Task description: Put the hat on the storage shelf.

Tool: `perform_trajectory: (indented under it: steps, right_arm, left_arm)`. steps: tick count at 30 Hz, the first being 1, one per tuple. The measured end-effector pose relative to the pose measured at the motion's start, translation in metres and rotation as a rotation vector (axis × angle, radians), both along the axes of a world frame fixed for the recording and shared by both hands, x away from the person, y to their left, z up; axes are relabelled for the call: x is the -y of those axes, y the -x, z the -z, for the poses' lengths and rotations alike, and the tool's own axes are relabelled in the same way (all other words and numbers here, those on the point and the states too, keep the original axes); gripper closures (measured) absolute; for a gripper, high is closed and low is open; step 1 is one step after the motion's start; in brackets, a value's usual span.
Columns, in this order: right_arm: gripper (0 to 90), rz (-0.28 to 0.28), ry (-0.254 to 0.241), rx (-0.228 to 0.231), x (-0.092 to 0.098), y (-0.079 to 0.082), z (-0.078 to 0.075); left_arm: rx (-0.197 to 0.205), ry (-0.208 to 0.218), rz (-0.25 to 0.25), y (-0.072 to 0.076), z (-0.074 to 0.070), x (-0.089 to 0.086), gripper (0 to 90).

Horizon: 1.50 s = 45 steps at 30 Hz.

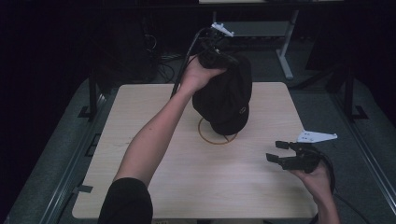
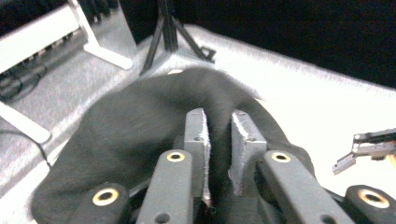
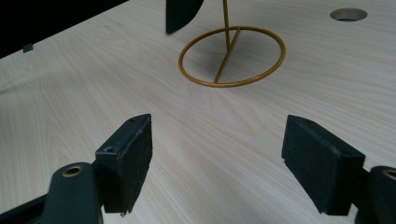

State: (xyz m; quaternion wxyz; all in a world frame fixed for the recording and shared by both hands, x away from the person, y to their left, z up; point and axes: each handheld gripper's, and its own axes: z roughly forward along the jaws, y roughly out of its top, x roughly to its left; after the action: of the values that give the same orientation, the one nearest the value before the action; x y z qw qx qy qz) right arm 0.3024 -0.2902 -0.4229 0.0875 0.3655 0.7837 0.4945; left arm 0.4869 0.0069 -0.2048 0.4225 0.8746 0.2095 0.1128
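Two grippers: left gripper (image 1: 219,52) pinches the black cap (image 1: 226,100) over the gold stand (image 1: 217,136); right gripper (image 1: 276,151) hangs spread, empty

1 cap (image 1: 224,95) is showing, black, hanging over 1 stand (image 1: 217,133), a gold wire piece with 1 ring base and 1 upright rod. 1 bench (image 1: 187,186) is carrying them. 2 grippers are showing: the left gripper (image 1: 219,55) and the right gripper (image 1: 276,151), each with 2 jaws. 2 grey three-cornered plates are sitting on them, 1 per gripper. 2 hands are holding the grippers, 1 each. In the right gripper view, 1 round hole (image 3: 348,14) is showing in the bench top.
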Motion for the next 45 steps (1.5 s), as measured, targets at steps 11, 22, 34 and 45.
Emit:
perform_trajectory:
  steps: [11, 22, 34, 45]
  right_arm:
    - [24.0, 0.024, -0.014, 0.000, 0.006, 0.001, 0.003]
    - [21.9, 0.029, 0.003, 0.008, 0.002, 0.002, 0.002]
    - [18.8, 0.040, 0.009, 0.000, -0.001, 0.002, 0.002]
    - [18.5, 0.012, 0.039, -0.004, -0.011, 0.001, 0.003]
  left_arm:
    - [-0.021, 0.010, 0.005, 0.001, -0.001, -0.002, 67.5]
    - [-0.017, 0.003, 0.009, 0.017, -0.004, -0.017, 61.0]
    - [-0.021, 0.042, -0.024, 0.034, -0.005, -0.054, 54.6]
    - [-0.018, 0.047, -0.037, 0.049, 0.001, -0.080, 51.0]
